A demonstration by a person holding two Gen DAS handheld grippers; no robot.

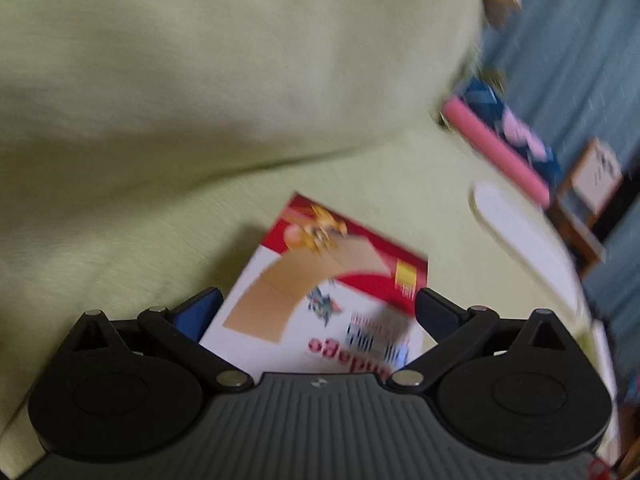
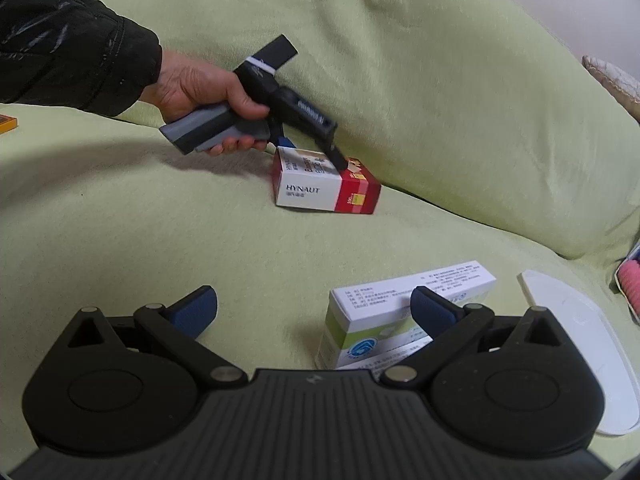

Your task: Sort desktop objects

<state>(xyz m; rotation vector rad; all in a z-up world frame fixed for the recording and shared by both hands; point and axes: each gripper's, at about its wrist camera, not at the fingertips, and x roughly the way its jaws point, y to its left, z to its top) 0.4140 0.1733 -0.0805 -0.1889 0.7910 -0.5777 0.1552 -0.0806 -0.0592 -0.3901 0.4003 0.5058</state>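
Left wrist view, blurred by motion: the left claw (image 1: pixel 318 308) is spread wide, its two fingers flanking the red-and-white bandage box (image 1: pixel 320 284) that lies flat on the pale green cloth (image 1: pixel 160 140); whether the pads touch the box sides cannot be told; to the right lie a white oval tray (image 1: pixel 520 236) and, beyond it, a pink-and-blue object (image 1: pixel 504 144) at the cloth's edge.

Right wrist view: the right claw (image 2: pixel 314 308) is spread and holds nothing; its right finger (image 2: pixel 434 308) overlaps a white-and-green medicine box (image 2: pixel 380 320) lying on the cloth, contact uncertain; the white tray (image 2: pixel 580 340) lies just right of that box; farther off, a hand (image 2: pixel 196 88) in a black sleeve (image 2: pixel 60 40) holds the left claw (image 2: pixel 312 152) down over the bandage box (image 2: pixel 324 188), one finger (image 2: pixel 336 158) resting against its top edge; a green cushion (image 2: pixel 440 100) rises behind.
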